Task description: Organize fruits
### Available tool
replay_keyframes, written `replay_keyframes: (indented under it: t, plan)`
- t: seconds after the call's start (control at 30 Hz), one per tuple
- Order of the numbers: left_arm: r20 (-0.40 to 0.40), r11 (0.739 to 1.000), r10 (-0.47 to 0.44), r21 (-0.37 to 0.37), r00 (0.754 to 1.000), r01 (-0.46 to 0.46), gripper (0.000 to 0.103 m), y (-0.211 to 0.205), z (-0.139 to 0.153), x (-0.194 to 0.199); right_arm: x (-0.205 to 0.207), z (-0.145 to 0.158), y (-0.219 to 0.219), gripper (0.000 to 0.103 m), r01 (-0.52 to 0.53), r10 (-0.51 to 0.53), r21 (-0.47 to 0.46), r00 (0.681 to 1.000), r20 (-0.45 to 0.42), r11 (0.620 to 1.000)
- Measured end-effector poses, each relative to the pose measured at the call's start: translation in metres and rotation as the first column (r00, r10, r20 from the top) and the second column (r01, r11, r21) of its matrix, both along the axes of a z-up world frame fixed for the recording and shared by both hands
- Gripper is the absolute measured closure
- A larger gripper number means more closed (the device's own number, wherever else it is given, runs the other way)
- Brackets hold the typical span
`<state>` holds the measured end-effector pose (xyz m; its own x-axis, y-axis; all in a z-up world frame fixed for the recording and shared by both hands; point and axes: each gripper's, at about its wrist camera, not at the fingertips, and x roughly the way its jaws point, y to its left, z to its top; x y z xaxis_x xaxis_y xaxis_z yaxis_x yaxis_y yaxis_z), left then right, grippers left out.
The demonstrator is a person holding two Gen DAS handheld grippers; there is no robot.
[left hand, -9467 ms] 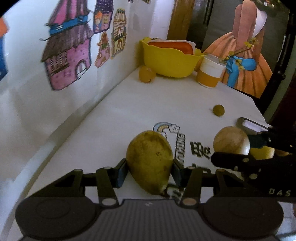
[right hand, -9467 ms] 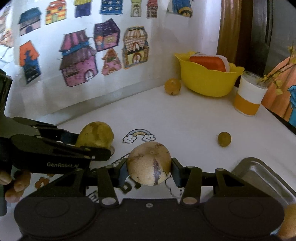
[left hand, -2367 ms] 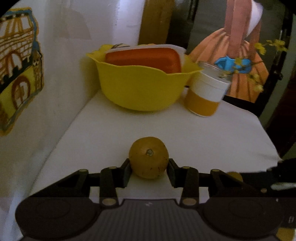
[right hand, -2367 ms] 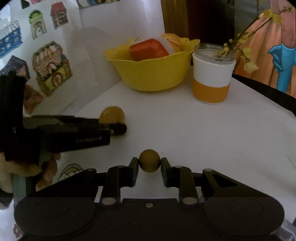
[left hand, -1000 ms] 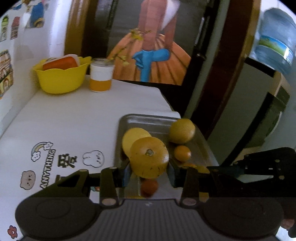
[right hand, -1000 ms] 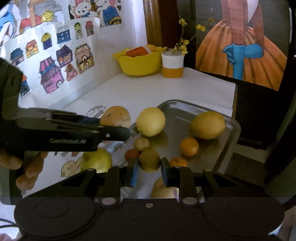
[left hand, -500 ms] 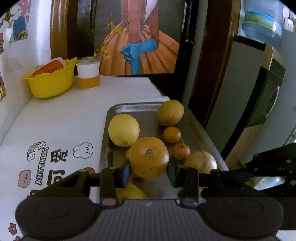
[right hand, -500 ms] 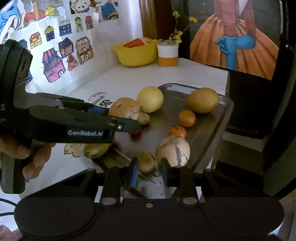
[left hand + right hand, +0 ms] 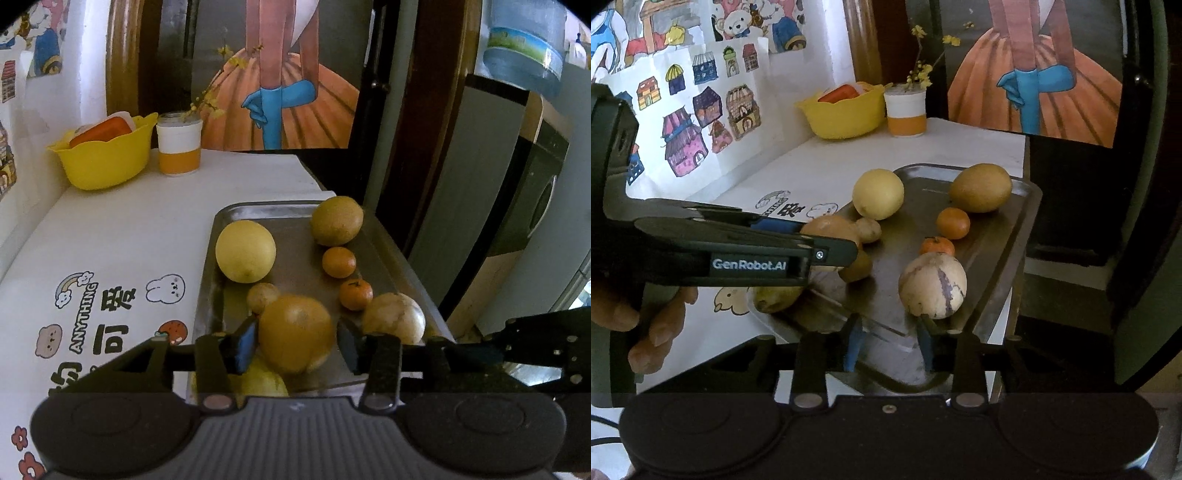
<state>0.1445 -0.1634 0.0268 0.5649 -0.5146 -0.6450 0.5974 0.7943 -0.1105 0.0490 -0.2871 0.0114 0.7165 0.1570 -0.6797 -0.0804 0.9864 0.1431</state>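
Steel tray (image 9: 209,280) with mixed fruit (image 9: 245,251)

Both wrist cameras look forward and down along their fingers at the metal tray (image 9: 291,208) (image 9: 1023,218), close above its near end. Both share the yellow bowl (image 9: 105,162) (image 9: 846,114) in the upper left; the right view seems slightly farther back.

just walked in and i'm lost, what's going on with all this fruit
A person with a hand-held gripper in each hand is gathering fruit onto a metal tray on the white table. The left hand-held gripper is over the tray with a round orange fruit between its fingers, which look slightly parted. The right hand-held gripper is open and empty at the tray's near edge. Several fruits already lie in the tray.
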Motion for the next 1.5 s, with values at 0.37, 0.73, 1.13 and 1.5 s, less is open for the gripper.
replay_keyframes:
  t: [0.37,0.73,1.13,1.5]
  plan:
    - [0.028,0.997,0.048,-0.062,0.998,-0.046,0.031,0.014,0.011,-0.012,-0.017,0.005,0.000,0.046,0.047,-0.046,-0.019,0.997,0.063,0.999]
    - [0.078,0.983,0.142,-0.125,0.987,-0.131,0.004,0.032,0.024,-0.023,-0.032,0.012,-0.001,0.025,0.100,-0.098,-0.005,0.985,0.141,0.995]
    - [0.115,0.941,0.315,-0.170,0.942,-0.293,0.000,0.071,0.031,-0.040,-0.056,0.027,0.005,0.001,0.177,-0.179,0.032,0.948,0.262,0.984]
    - [0.140,0.917,0.382,-0.174,0.913,-0.357,0.000,0.104,0.032,-0.062,-0.074,0.037,0.025,0.001,0.222,-0.204,-0.018,0.923,0.325,0.975]
